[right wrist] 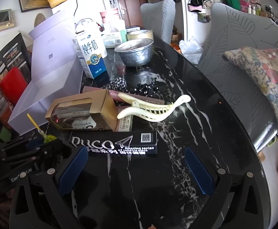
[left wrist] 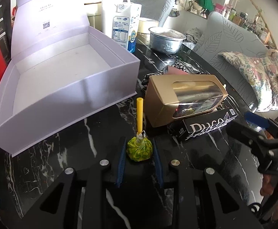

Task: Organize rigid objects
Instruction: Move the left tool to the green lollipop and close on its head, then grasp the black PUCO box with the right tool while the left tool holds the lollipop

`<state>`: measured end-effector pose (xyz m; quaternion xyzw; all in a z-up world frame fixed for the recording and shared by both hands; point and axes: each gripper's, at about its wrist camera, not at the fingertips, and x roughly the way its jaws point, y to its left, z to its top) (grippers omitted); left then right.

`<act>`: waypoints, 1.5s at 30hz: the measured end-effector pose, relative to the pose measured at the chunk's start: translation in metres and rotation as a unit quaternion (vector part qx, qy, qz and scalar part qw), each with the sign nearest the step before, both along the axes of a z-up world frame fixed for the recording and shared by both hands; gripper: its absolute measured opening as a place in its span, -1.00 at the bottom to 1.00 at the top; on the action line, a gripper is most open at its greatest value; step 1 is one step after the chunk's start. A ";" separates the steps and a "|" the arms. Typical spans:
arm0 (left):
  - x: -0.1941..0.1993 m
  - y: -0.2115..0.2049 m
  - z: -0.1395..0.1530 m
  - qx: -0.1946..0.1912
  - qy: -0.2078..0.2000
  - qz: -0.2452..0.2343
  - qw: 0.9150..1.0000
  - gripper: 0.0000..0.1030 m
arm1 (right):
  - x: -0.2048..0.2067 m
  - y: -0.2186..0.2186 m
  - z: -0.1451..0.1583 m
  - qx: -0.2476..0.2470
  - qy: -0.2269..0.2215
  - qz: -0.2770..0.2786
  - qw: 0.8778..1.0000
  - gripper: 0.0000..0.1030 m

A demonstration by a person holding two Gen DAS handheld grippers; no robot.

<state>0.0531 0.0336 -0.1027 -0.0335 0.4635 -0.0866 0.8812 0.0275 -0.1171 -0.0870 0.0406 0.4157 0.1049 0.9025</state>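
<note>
Black marble with white veins covers the desk (left wrist: 93,137), crowded with boxes and backed by grey leaf-patterned chairs. From the left wrist view, the left gripper (left wrist: 139,152) has its blue-padded fingers (left wrist: 122,152) on either side of a lollipop (left wrist: 139,148) in a green wrapper, its yellow stick pointing away from the fingers; the pads sit just beside the wrapper, and I cannot tell whether they press on it. Ahead and to the left of the fingers lies an open white box (left wrist: 62,72), lid raised; ahead and to the right, a gold windowed box (left wrist: 182,99) leans on a black box (left wrist: 209,126). From the right wrist view, the right gripper (right wrist: 137,168) has its fingers (right wrist: 199,171) spread wide, holding nothing, over bare desk. Just ahead of them lies the black box (right wrist: 114,143), and beyond it a cream hair clip (right wrist: 154,107), a milk carton (right wrist: 91,57) and a metal bowl (right wrist: 134,52).
</note>
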 end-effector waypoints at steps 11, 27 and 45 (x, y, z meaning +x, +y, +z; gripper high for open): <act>-0.004 0.010 0.000 -0.011 0.003 0.010 1.000 -0.48 | 0.018 0.010 -0.011 0.035 0.014 0.076 0.996 1.00; -0.027 0.036 0.003 -0.012 0.006 0.045 0.999 -0.48 | -0.030 0.035 -0.011 0.058 0.016 0.122 0.991 1.00; -0.039 0.033 0.013 -0.003 -0.001 0.059 0.998 -0.48 | -0.006 0.054 -0.016 -0.031 0.014 0.182 0.983 0.22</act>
